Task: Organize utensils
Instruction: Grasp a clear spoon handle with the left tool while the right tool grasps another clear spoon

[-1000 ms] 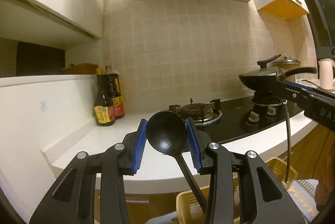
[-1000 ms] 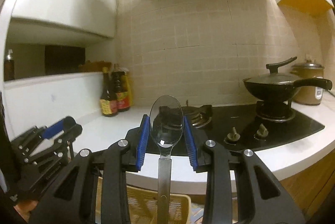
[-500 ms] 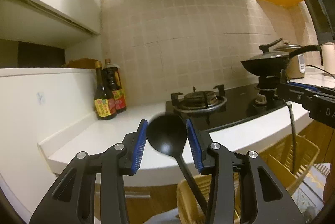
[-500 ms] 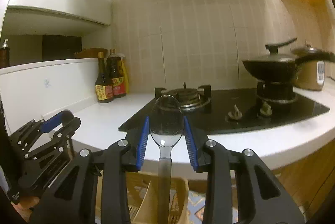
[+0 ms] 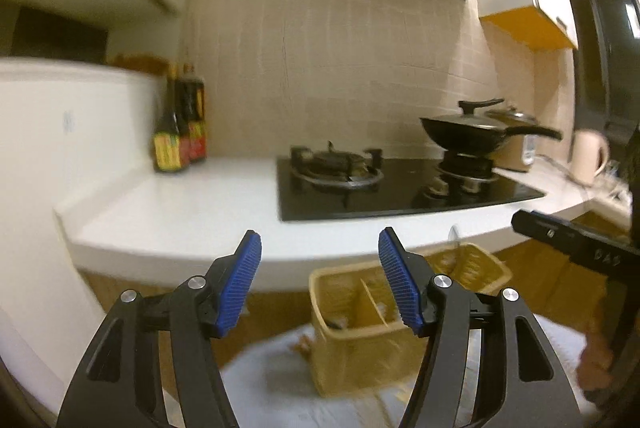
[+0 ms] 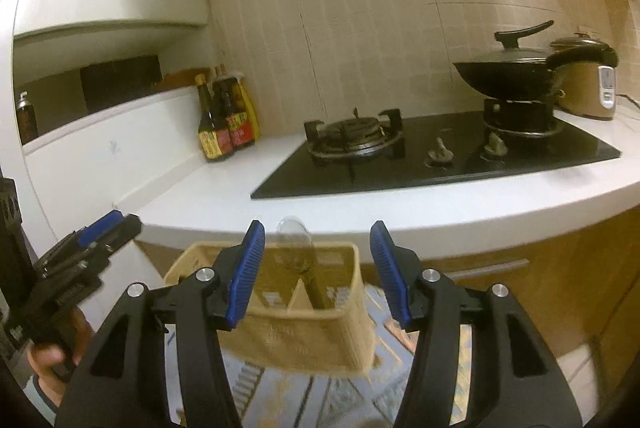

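We hold left gripper (image 5: 320, 276) and right gripper (image 6: 316, 268) spread, gripping nothing | clear spoon (image 6: 294, 228) stands in the basket (image 6: 352, 332) just beyond our right fingertips, between them | risk: sitting tall, the spoon may tip the light basket if we brush it.

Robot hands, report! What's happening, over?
Left hand-held gripper open, empty. Right hand-held gripper open, empty. Clear plastic spoon standing in tan divided utensil basket. Nothing blocking.
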`<move>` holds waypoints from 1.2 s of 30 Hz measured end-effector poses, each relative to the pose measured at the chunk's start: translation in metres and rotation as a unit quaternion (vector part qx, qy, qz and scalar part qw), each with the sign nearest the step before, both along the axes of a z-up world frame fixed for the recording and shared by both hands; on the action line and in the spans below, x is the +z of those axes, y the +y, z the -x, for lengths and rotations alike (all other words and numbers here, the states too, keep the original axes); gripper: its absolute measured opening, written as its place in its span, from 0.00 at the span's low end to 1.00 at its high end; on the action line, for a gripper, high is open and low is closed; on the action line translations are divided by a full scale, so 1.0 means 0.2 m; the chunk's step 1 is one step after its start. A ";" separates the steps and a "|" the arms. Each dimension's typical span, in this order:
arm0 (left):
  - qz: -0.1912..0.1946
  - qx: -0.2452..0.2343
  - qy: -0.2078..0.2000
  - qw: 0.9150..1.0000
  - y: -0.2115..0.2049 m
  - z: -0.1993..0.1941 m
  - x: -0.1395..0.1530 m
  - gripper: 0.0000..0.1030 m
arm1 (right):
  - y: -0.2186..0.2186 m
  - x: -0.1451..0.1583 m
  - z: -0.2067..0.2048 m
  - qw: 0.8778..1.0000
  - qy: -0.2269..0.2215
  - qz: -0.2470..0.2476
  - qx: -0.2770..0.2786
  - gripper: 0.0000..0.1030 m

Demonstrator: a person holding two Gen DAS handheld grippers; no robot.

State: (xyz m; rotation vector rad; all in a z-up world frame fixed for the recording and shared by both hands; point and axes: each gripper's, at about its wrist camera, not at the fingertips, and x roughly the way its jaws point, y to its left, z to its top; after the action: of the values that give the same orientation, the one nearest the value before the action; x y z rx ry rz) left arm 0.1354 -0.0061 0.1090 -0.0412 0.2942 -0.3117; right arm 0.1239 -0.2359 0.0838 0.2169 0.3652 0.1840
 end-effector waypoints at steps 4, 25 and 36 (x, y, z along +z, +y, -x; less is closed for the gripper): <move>0.027 -0.030 0.053 0.998 0.08 0.09 0.00 0.57 | 0.00 0.02 0.10 0.999 0.043 0.013 0.002 0.50; -0.123 -0.113 0.387 0.907 -0.03 0.31 -0.69 0.43 | 0.12 -0.52 0.21 0.922 0.376 0.048 0.079 0.49; -0.160 -0.105 0.403 0.895 -0.08 0.32 -0.80 0.32 | 0.02 -0.75 0.08 0.900 0.433 0.013 0.054 0.22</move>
State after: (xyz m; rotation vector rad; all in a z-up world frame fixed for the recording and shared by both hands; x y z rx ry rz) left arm 0.0719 -0.0231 -0.0510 0.1957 1.1808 -0.4496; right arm 0.1082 -0.2317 -0.0663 0.2435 1.2709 0.1839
